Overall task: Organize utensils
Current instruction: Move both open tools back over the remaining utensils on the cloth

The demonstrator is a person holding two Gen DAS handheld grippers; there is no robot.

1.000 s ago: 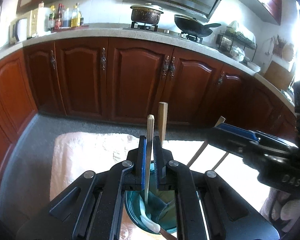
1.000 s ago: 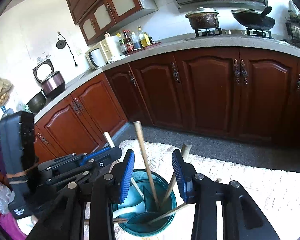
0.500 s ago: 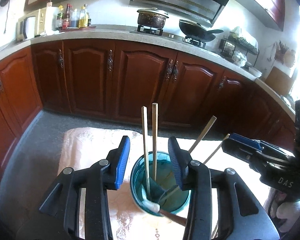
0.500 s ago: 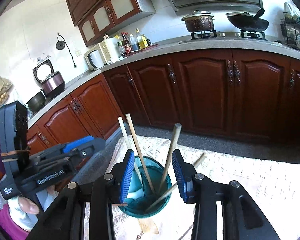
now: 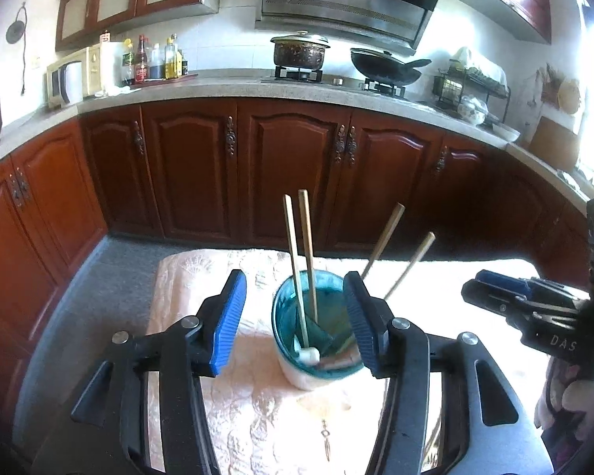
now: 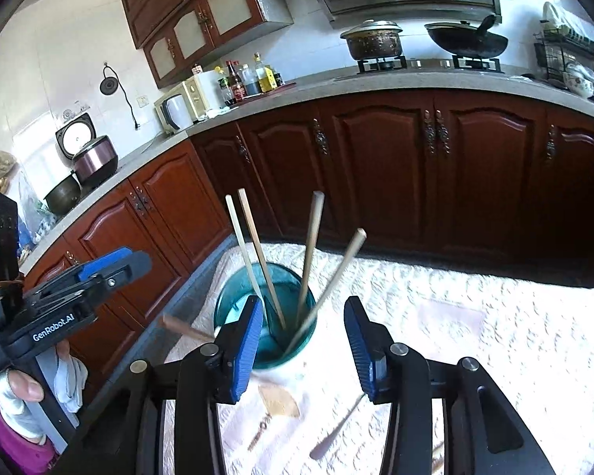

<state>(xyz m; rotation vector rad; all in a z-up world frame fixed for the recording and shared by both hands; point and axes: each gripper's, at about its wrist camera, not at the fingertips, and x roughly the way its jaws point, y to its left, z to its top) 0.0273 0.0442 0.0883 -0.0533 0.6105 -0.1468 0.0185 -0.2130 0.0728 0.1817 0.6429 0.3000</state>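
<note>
Left gripper [image 5: 295, 316]: jaws opening, blue pads standing wide apart with nothing clamped; the teal holder [image 5: 315, 334] shows in the gap beyond them but is not touched. Right gripper [image 6: 303, 340]: jaws opening slightly, pads apart and empty, with the holder's near wall seen ahead of its left pad.

The holder stands upright on a pale quilted cloth [image 5: 257, 415] over the worktop. It contains four wooden sticks: a near-upright pair of chopsticks [image 5: 301, 261] and two leaning sticks [image 5: 396, 253] angled to the right. A white spoon-like piece [image 5: 308, 355] lies at the bottom.

Outstanding items, right wrist view: a wooden handle [image 6: 186, 326] beside the holder on the left, its far end hidden by the gripper, and a slim dark utensil [image 6: 336, 429] flat on the cloth between the right gripper's arms.

Judgement: the release into the holder appears complete; the step in hand is clearing away and going for a loose item.

Recommendations:
- Lift clear of the stick tops before moving sideways; a knock could tip the holder.
- Take the flat utensil across its narrow shaft, pads low to the cloth.
- Avoid pinching cloth.
- Insert handle-up, into the free gap.
</note>
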